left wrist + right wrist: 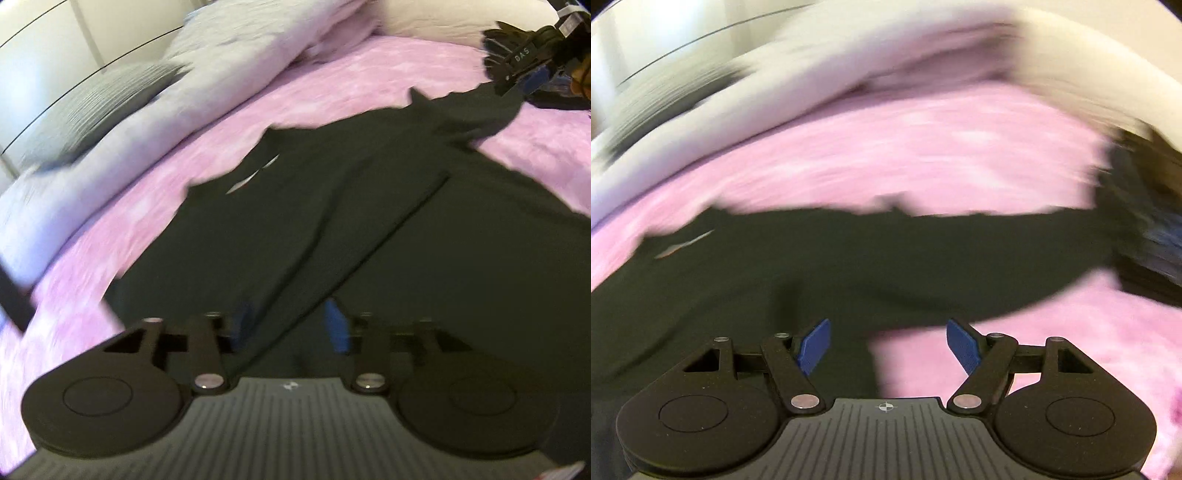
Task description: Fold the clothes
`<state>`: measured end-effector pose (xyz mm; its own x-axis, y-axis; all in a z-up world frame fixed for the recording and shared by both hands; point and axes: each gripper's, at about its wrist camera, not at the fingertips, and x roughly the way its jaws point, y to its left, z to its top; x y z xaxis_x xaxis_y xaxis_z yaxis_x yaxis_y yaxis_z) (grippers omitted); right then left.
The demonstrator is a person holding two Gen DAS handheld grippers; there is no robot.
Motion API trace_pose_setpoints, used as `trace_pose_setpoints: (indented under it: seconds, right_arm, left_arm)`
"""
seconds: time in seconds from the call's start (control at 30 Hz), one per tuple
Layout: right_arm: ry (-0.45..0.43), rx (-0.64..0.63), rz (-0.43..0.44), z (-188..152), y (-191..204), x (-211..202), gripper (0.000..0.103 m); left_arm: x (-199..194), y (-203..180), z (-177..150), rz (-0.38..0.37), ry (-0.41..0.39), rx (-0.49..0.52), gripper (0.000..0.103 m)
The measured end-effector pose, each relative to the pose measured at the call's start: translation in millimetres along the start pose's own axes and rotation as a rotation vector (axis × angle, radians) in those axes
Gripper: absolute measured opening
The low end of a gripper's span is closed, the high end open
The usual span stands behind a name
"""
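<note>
We see the black shirt [332, 206] spread flat on the pink bedspread [314, 96], near its front edge. Our left gripper [291, 325] hovers over it, jaws wide and empty; our right gripper [888, 345], also wide and empty, hangs above the shirt's right edge.

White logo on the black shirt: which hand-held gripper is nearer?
Left. The left hand-held gripper hangs over the black shirt just below the white logo; the right hand-held gripper is across the shirt at its far corner.
</note>
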<state>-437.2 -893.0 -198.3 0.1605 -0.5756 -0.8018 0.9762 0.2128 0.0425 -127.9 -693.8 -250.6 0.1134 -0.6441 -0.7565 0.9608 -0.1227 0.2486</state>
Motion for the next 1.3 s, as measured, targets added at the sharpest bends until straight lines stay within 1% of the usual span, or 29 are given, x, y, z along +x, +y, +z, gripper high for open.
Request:
trace_pose_setpoints:
  seconds: [0.07, 0.1, 0.2, 0.27, 0.3, 0.43, 0.5, 0.57, 0.7, 0.73, 0.77, 0.8, 0.83, 0.97, 1.03, 1.1, 1.17, 1.27, 1.3]
  right_arm:
    - [-0.047, 0.062, -0.033, 11, -45, 10, 0.073]
    - [-0.073, 0.090, -0.044, 17, -67, 16, 0.073]
    - [-0.106, 0.138, -0.088, 30, -117, 49, 0.073]
    - [-0.111, 0.176, -0.098, 33, -141, 71, 0.073]
    - [-0.104, 0.197, -0.089, 32, -154, 78, 0.073]
    - [-0.065, 0.281, -0.071, 30, -183, 111, 0.073]
    - [-0.075, 0.313, -0.049, 28, -193, 118, 0.073]
    - [-0.101, 0.338, -0.023, 29, -199, 122, 0.073]
    - [-0.176, 0.349, -0.026, 40, -202, 126, 0.073]
    - [-0.186, 0.352, -0.033, 42, -203, 127, 0.066]
    - [-0.181, 0.352, -0.046, 44, -203, 127, 0.048]
    - [-0.173, 0.352, -0.059, 46, -204, 128, 0.015]
    - [-0.167, 0.328, -0.064, 48, -202, 127, 0.007]
    - [-0.232, 0.125, -0.045, 65, -160, 100, 0.007]
    - [-0.307, -0.001, 0.018, 77, -117, 74, 0.006]
    - [-0.382, -0.134, 0.131, 84, -58, 46, 0.006]
    - [-0.432, -0.266, 0.269, 77, 8, 23, 0.006]
    - [-0.461, -0.469, 0.470, 43, 111, -4, 0.007]
    - [-0.457, -0.529, 0.521, 31, 141, -6, 0.007]
  left_arm:
    - [15, -22, 28, -0.003, -0.001, 0.027, 0.077]
    - [24, -33, 41, 0.002, 0.007, 0.031, 0.080]
    - [51, -65, 79, 0.011, 0.038, 0.034, 0.081]
    - [66, -86, 100, 0.002, 0.064, 0.033, 0.081]
    - [72, -96, 109, -0.005, 0.074, 0.038, 0.081]
    - [89, -130, 133, -0.033, 0.101, 0.104, 0.081]
    - [93, -140, 139, -0.038, 0.109, 0.128, 0.081]
    - [96, -145, 144, -0.038, 0.119, 0.145, 0.081]
    - [102, -145, 145, -0.034, 0.131, 0.154, 0.081]
    - [103, -145, 144, -0.035, 0.133, 0.153, 0.081]
    - [103, -144, 144, -0.037, 0.134, 0.151, 0.081]
    - [101, -142, 143, -0.037, 0.130, 0.152, 0.080]
    - [99, -140, 141, -0.037, 0.126, 0.152, 0.080]
    - [86, -120, 131, -0.008, 0.099, 0.105, 0.080]
    - [76, -103, 121, 0.023, 0.092, 0.069, 0.080]
    - [64, -80, 106, 0.062, 0.097, 0.027, 0.080]
    - [51, -57, 90, 0.104, 0.105, -0.014, 0.080]
    - [32, -20, 60, 0.168, 0.136, -0.076, 0.080]
    - [26, -9, 49, 0.190, 0.148, -0.097, 0.080]
